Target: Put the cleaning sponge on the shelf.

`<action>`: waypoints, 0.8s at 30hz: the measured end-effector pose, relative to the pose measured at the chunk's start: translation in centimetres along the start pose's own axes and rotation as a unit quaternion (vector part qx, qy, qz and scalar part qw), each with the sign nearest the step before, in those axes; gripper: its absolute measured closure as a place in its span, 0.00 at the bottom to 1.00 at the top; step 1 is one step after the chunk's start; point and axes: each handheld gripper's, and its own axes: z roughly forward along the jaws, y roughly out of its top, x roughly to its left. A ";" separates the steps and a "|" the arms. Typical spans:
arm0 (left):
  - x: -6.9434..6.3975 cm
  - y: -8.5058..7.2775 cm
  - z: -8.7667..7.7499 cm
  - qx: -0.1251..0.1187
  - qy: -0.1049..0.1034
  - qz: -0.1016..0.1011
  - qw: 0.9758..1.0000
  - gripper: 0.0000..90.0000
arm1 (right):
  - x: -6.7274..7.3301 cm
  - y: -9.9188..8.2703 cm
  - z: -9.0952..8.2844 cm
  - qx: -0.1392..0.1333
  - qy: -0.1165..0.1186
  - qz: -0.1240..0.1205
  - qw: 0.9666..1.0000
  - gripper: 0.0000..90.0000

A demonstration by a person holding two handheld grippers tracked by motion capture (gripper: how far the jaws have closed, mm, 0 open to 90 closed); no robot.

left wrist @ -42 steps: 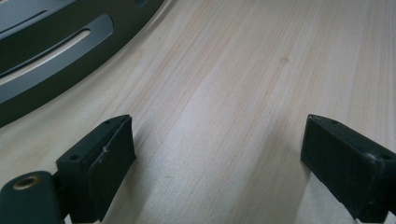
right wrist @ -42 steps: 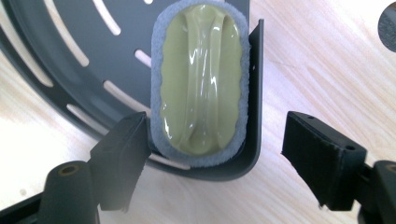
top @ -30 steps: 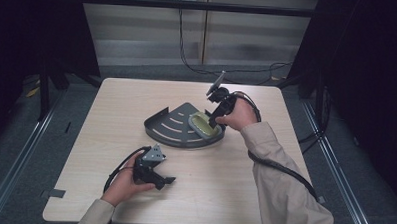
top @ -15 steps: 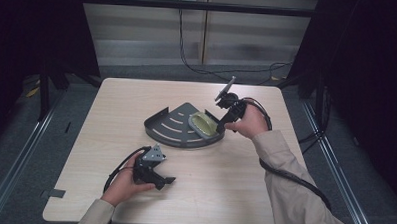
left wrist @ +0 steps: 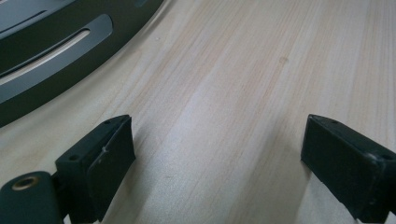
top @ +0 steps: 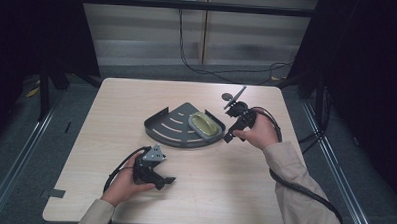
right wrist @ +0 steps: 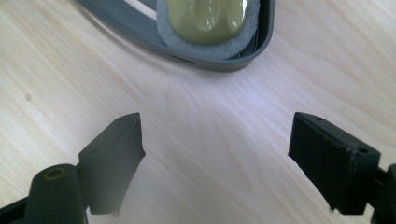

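Observation:
A dark grey fan-shaped slotted tray (top: 172, 127) lies in the middle of the wooden table. A yellow-green sponge with a grey pad (top: 205, 124) rests inside its right corner. My right gripper (top: 229, 136) is just to the right of the tray, open and apart from it, with its jaws low over the wood. In the right gripper view the sponge (right wrist: 205, 16) and the tray rim (right wrist: 140, 35) lie ahead of the open right gripper (right wrist: 217, 121). My left gripper (top: 165, 182) sits near the table's front left, open. In the left gripper view the left gripper (left wrist: 217, 128) has bare wood between its jaws and the tray (left wrist: 51, 53) at upper left.
The light wooden table (top: 223, 193) has bare room to the front and right. Cables (top: 294, 188) trail from both grippers across it. Dark curtains and metal floor rails (top: 15, 150) flank the table.
My right gripper has pulled back to the right, from over the sponge to beside the tray. The sponge stays in the tray. The left gripper has not moved.

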 end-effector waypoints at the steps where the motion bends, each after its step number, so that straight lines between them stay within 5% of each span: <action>1: 0.0 0.0 0.0 0.000 0.000 0.000 1.000 0.10 | 0.1 -0.2 0.0 0.001 0.001 0.002 1.000 0.19; 24: 0.0 0.0 0.0 0.001 -0.001 -0.001 1.000 0.10 | 0.8 -4.9 1.3 0.003 0.010 -0.019 1.000 0.20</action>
